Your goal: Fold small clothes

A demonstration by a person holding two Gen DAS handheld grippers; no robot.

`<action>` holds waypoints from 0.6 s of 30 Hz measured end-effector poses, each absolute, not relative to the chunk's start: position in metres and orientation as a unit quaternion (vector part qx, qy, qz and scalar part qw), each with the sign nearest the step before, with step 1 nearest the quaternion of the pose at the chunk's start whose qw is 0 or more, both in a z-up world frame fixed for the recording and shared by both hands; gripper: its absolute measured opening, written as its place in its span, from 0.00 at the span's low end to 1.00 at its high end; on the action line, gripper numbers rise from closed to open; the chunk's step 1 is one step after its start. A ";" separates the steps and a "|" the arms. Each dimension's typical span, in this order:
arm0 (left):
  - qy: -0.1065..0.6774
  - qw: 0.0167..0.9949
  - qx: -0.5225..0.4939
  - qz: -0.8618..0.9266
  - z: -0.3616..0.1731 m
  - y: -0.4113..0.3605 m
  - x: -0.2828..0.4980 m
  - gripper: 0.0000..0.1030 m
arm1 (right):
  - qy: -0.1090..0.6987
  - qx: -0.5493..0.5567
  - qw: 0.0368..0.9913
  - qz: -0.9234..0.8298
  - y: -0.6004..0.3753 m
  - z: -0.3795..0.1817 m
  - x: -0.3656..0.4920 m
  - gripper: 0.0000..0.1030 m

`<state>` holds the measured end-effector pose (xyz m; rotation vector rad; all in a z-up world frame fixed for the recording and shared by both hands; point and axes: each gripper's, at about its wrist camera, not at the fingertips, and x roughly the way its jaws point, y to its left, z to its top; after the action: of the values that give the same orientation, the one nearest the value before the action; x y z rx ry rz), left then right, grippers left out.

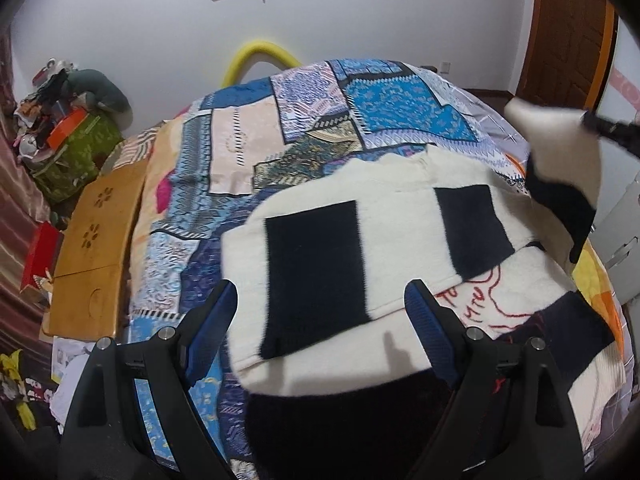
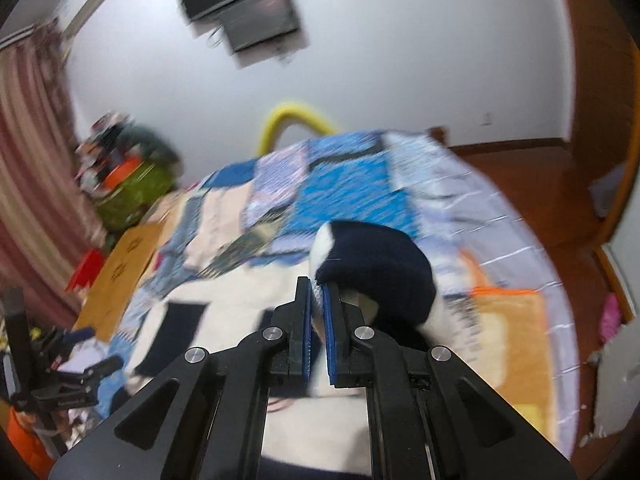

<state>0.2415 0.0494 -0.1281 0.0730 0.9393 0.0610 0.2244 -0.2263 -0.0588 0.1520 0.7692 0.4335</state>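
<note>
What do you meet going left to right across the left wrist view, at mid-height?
Striped curtain → red box → wooden lap table → patchwork bedspread → cream-and-black sweater → lifted sleeve, pinched by the right gripper.

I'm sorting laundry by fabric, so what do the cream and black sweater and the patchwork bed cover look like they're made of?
Cream and black sweater: looks like soft fuzzy knit or fleece, matte, with blurry fluffy edges on its black blocks. Patchwork bed cover: looks like thin printed woven cloth, smooth and flat, with crisp patterns and light wrinkles; exact fibre cannot be told.
</note>
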 end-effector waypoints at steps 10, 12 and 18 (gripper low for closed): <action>0.453 0.891 0.032 0.030 -0.127 0.058 0.228 0.83 | 0.448 0.010 0.851 0.274 -0.144 -0.122 0.211 0.04; 0.455 0.889 0.031 0.026 -0.128 0.055 0.230 0.83 | 0.455 0.012 0.847 0.274 -0.145 -0.124 0.209 0.04; 0.456 0.889 0.044 0.006 -0.127 0.032 0.241 0.83 | 0.455 0.025 0.853 0.255 -0.176 -0.116 0.206 0.04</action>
<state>0.2413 0.0315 -0.1271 0.0914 0.9467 0.0116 0.2064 -0.1755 -0.1162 0.0526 0.9572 0.5359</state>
